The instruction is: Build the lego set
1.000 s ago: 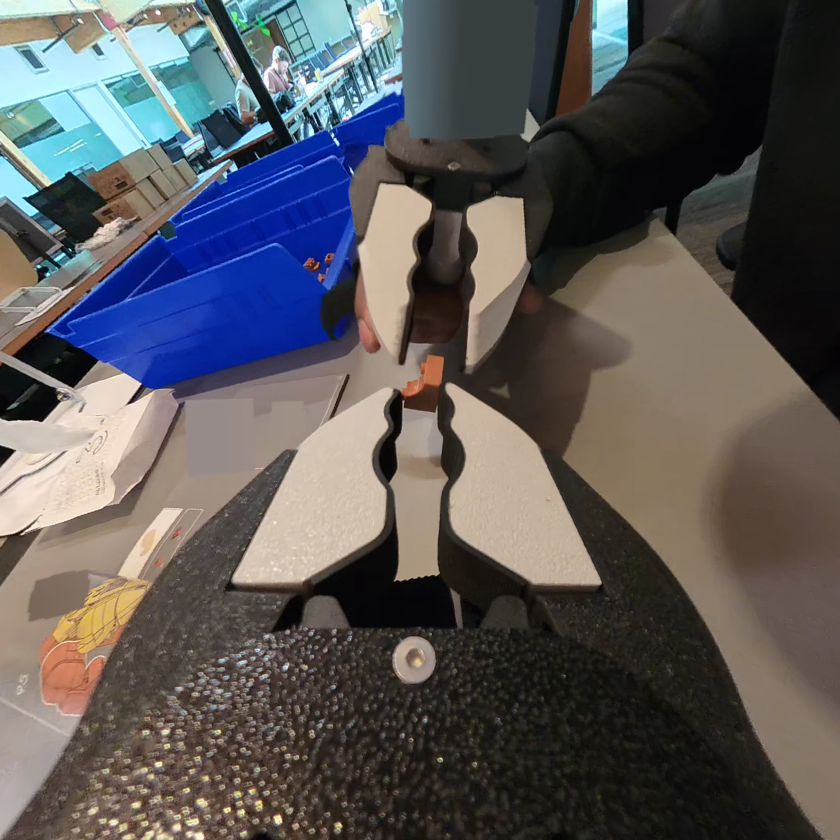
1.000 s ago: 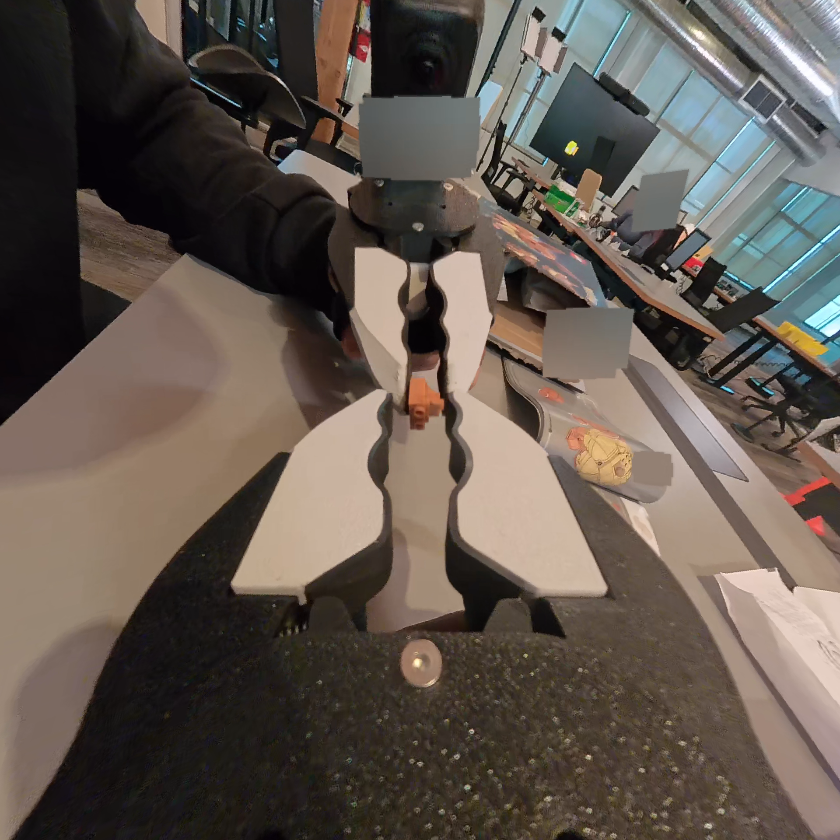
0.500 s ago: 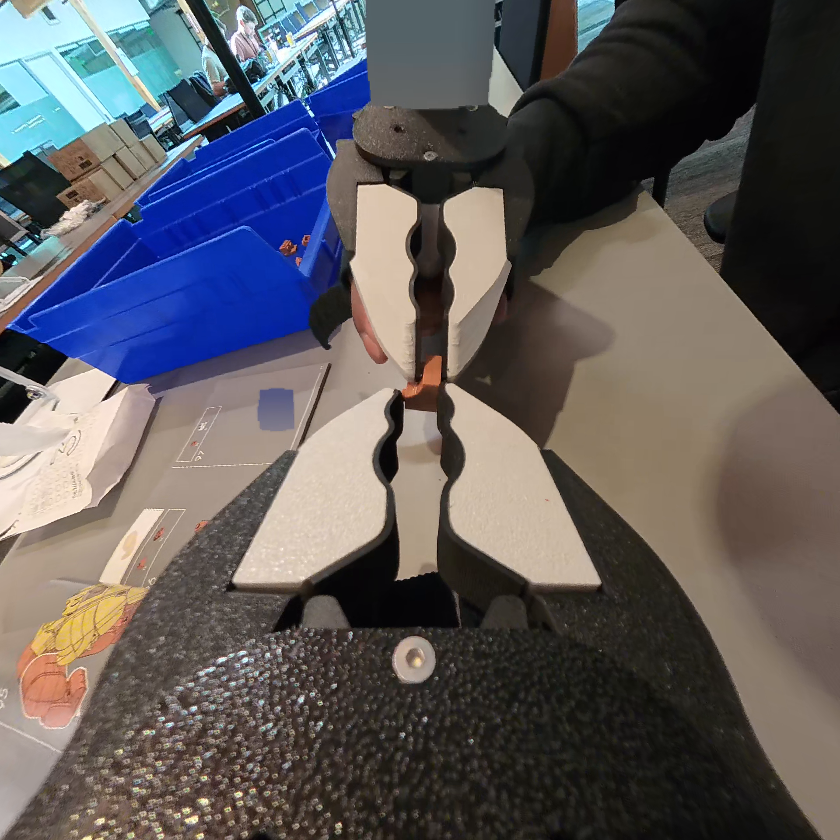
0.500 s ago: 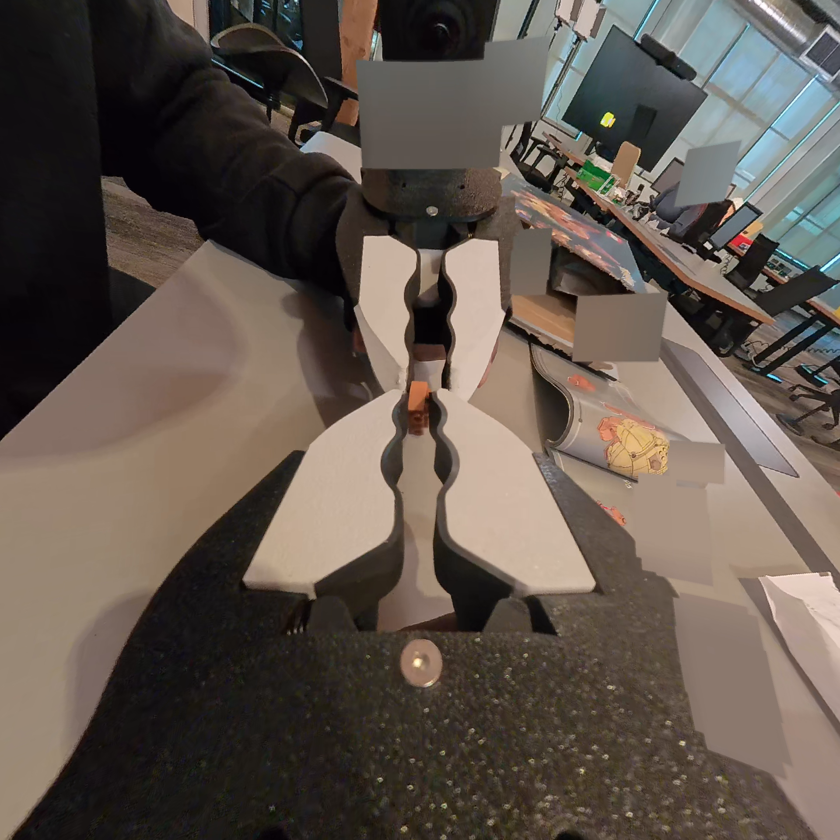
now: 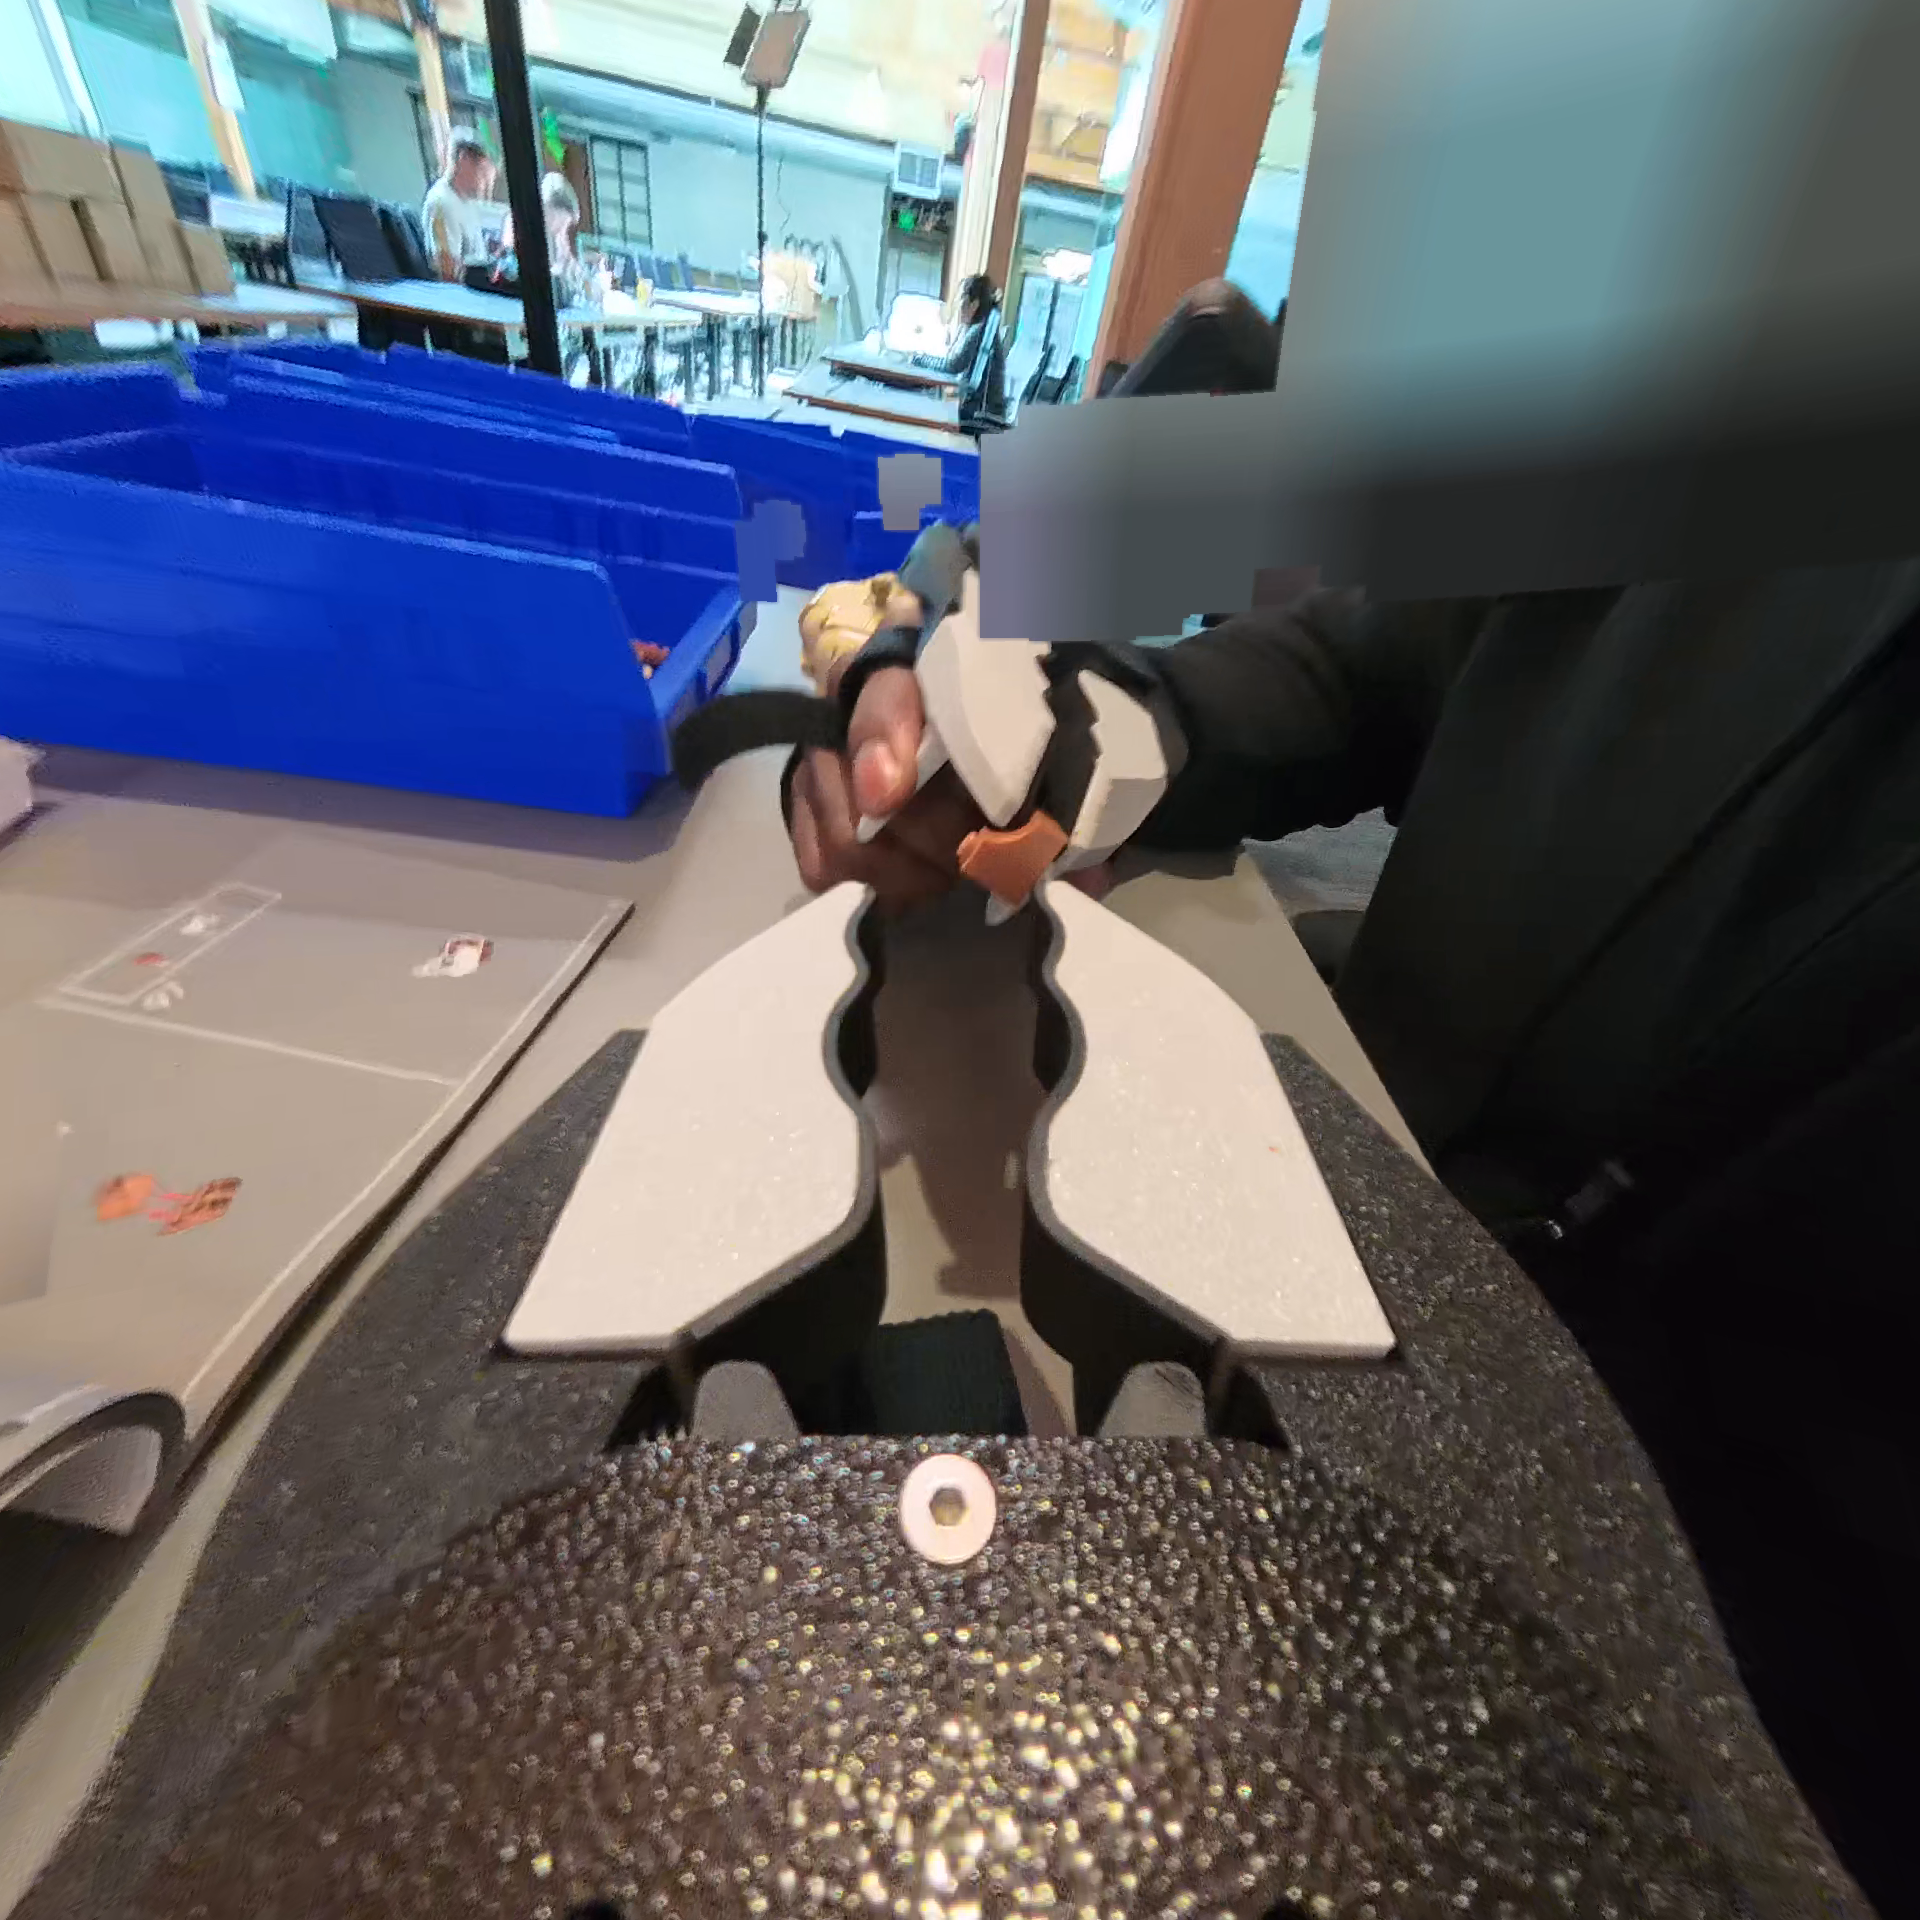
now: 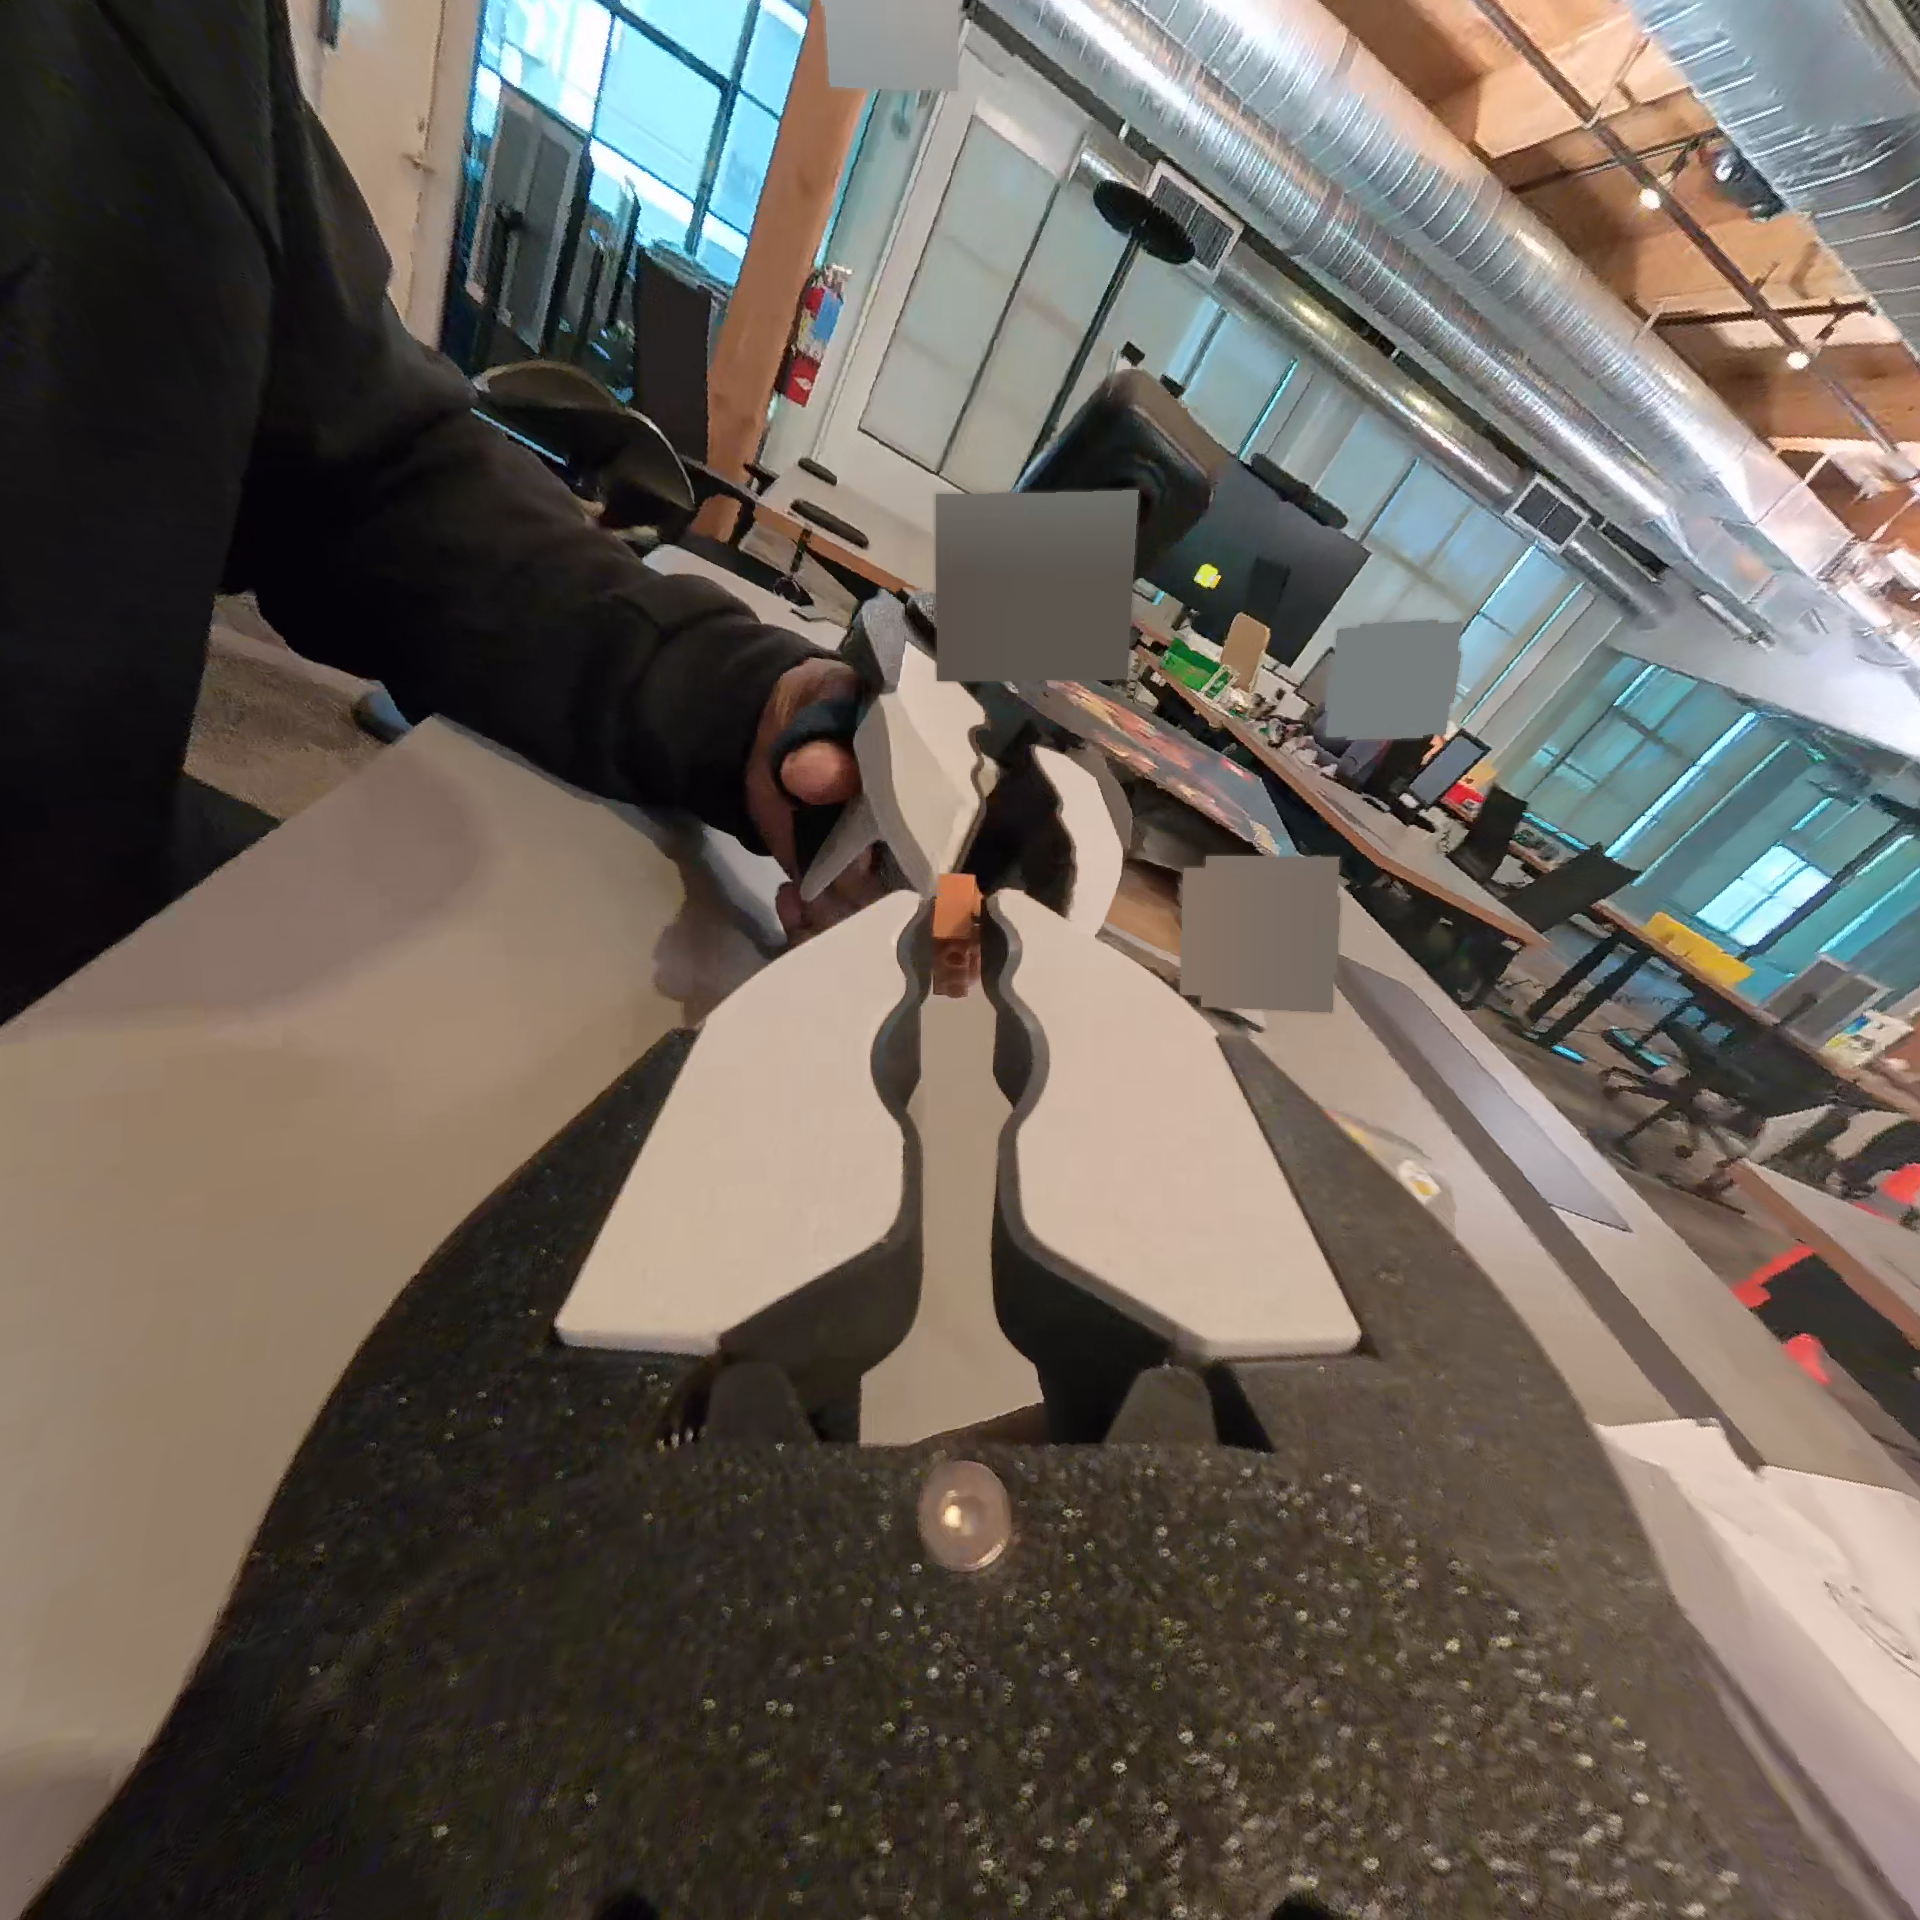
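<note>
An orange brick [image 6: 954, 933] sits clamped between the right jaws, left jaws apart.

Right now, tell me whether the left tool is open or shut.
Open. The left tool has its fingers spread with only table between them; the orange brick sits in the right tool.

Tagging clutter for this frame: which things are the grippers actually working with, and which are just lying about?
In use: right gripper, shut on orange brick; left gripper, open, facing it.
Lying about: blue bins; booklet; paper.
</note>
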Motion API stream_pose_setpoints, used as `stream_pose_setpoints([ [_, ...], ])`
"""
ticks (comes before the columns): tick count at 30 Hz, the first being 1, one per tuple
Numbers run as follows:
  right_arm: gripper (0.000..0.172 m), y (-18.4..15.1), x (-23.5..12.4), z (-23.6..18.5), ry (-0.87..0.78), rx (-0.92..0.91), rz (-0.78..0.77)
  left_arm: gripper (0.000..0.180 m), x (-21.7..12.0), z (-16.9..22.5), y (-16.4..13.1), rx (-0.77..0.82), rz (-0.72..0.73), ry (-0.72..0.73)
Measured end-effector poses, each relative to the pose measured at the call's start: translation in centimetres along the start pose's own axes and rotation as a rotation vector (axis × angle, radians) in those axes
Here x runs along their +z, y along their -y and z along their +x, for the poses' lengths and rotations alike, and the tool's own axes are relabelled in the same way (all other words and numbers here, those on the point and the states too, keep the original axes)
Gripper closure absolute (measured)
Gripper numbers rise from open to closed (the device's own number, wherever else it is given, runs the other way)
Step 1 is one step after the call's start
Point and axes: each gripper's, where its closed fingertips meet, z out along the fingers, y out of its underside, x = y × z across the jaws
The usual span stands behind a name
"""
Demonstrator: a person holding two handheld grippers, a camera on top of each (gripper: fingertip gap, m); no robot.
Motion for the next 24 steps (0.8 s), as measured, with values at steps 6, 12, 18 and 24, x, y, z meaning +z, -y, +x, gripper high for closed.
stream_pose_setpoints([
  [6,0.164,0.5,0.0,-0.2,0.039,0.126,0.068,0.165,0.7,1.0,-0.6,0.206,-0.042,0.024],
  [12,0.164,0.4,0.2,-0.4,0.062,0.188,0.083,0.169,1.1,1.0,-0.8,0.297,-0.053,0.055],
  [18,0.164,0.2,0.0,0.3,0.036,0.219,0.073,0.180,1.2,1.3,-0.7,0.325,-0.040,0.046],
  [24,0.164,-1.0,-0.1,1.1,-0.038,0.055,-0.042,0.156,0.5,-0.3,-1.5,0.180,-0.112,0.093],
])
